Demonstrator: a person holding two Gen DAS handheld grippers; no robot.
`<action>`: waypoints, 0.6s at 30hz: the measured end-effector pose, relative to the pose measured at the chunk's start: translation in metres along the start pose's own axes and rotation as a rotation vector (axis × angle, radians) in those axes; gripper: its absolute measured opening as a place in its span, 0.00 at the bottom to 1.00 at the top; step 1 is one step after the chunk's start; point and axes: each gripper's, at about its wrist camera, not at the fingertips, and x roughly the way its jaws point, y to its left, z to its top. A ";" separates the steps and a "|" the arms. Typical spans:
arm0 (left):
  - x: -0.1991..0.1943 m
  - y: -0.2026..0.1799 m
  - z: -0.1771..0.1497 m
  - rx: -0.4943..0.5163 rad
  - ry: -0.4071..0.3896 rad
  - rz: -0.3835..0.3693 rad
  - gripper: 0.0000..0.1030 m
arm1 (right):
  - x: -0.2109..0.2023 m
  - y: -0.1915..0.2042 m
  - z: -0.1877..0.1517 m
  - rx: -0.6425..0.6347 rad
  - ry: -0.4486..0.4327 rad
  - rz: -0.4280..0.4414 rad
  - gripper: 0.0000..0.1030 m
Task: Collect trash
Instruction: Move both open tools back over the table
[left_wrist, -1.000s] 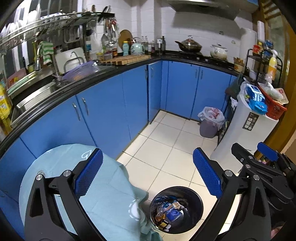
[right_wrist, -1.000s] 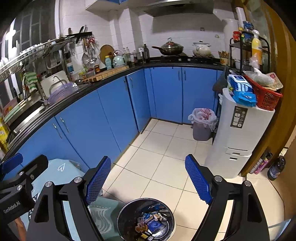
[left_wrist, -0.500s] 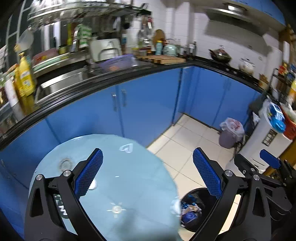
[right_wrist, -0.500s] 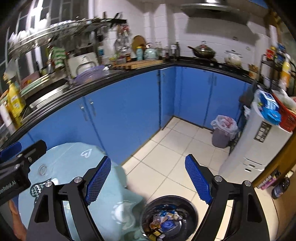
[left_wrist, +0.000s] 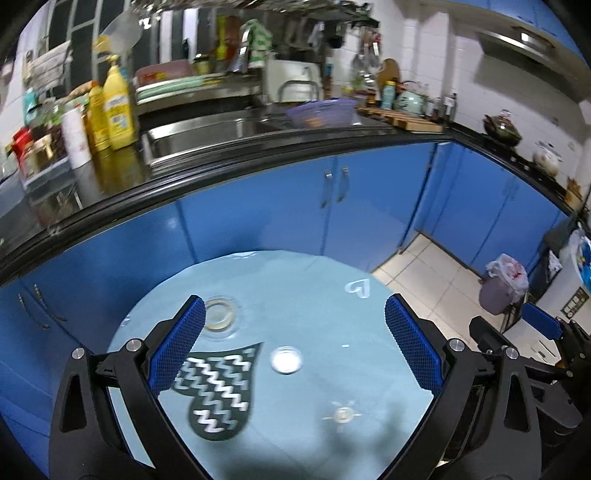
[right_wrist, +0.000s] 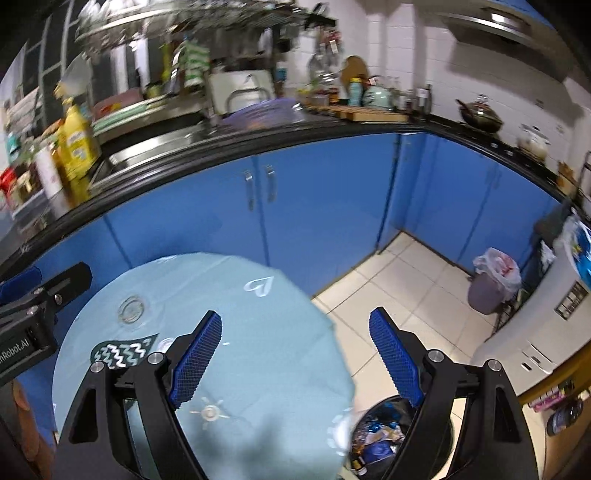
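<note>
Trash (right_wrist: 384, 437) inside upright round bin (right_wrist: 439, 443) — mouth upward, beside table (right_wrist: 277, 332) — both grippers' (left_wrist: 293, 349) (right_wrist: 295, 356) jaws spread, empty.

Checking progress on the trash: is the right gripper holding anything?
No, the right gripper has its jaws spread wide with nothing between them, above the round light-blue tablecloth.

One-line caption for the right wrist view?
Open right gripper above round table, black bin of trash beside it, blue cabinets behind.
</note>
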 end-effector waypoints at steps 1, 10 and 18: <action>0.003 0.008 0.000 -0.008 0.004 0.006 0.94 | 0.004 0.006 0.000 -0.007 0.008 0.007 0.78; 0.037 0.074 -0.014 -0.072 0.067 0.041 0.94 | 0.057 0.071 -0.014 -0.094 0.125 0.063 0.78; 0.093 0.102 -0.031 -0.064 0.162 0.051 0.94 | 0.108 0.113 -0.034 -0.175 0.236 0.070 0.78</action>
